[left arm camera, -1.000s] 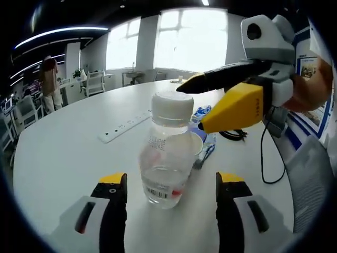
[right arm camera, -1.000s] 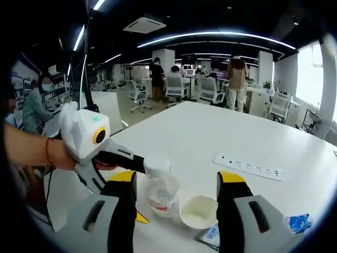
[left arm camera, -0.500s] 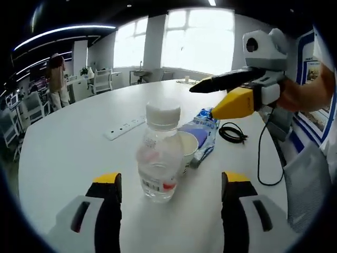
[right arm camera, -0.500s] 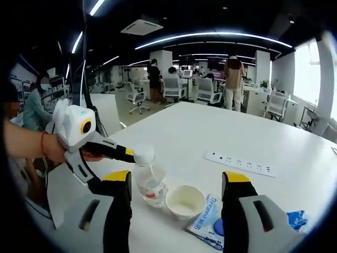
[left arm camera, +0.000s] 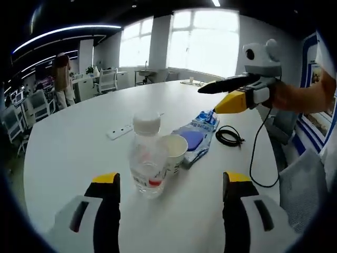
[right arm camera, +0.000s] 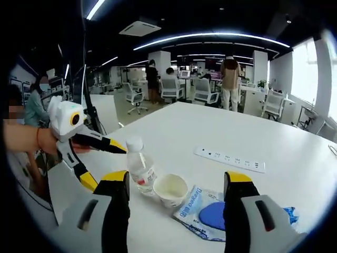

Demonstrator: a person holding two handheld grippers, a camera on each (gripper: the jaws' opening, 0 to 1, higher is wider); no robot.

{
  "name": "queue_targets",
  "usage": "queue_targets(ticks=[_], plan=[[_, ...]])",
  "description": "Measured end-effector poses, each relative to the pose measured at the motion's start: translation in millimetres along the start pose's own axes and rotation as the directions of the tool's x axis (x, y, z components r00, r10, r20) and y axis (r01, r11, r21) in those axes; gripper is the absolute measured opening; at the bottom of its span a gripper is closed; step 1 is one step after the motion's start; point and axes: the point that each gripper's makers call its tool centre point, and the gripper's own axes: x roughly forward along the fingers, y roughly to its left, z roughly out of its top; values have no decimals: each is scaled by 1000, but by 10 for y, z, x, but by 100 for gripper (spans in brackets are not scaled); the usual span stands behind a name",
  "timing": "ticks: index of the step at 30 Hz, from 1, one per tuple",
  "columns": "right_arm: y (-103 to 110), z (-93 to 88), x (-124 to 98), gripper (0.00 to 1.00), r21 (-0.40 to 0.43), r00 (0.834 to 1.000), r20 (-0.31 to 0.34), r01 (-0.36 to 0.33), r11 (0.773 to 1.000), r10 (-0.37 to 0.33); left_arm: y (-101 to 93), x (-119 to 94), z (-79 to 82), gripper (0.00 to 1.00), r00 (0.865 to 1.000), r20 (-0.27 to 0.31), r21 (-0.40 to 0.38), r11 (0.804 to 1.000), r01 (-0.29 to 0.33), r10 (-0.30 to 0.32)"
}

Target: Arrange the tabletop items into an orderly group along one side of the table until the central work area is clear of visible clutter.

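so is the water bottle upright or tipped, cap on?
Upright, cap on. The water bottle stands on its base on the table beside the paper cup, its white cap at the top; neither pair of tongs touches it.

Item: blue-and-white packet (right arm camera: 202, 211), lying on the bench (right arm camera: 253, 142) — I am reading curved print, too blurred to spell. Item: bottle (left arm camera: 146, 158) — its label is showing nothing legible.

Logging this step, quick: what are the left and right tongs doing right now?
Left tongs: open, holding nothing; bottle stands free ahead.
Right tongs: open, holding nothing, above the paper cup.
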Motion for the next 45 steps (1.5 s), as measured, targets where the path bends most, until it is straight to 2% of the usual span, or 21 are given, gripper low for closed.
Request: queue_targets(ticks=[12,25,36,42,45], plan=[[-240,-106,-424,73,-1,1000,-5,22,1000,-22,-223,-179,118,82,999,13,-1,1000,-31,31],[-537,-322,-964,74,14,998,-19,53,999,-53,-545,-347,117,82,998,21,-19,998,-60,61],[-658,-427,-1358,74,19,998,-6,56,998,-56,-847,-439,189,83,995,40,-33,995,-91,92],[-744,-559,-1617,74,26,998,-13,60,998,-59,-1037,-503,214,82,992,48,-34,993,-111,113],[-795,-690,-1844,73,32,997,-24,72,997,-71,-1156,-527,197,82,991,52,-41,992,-120,123]])
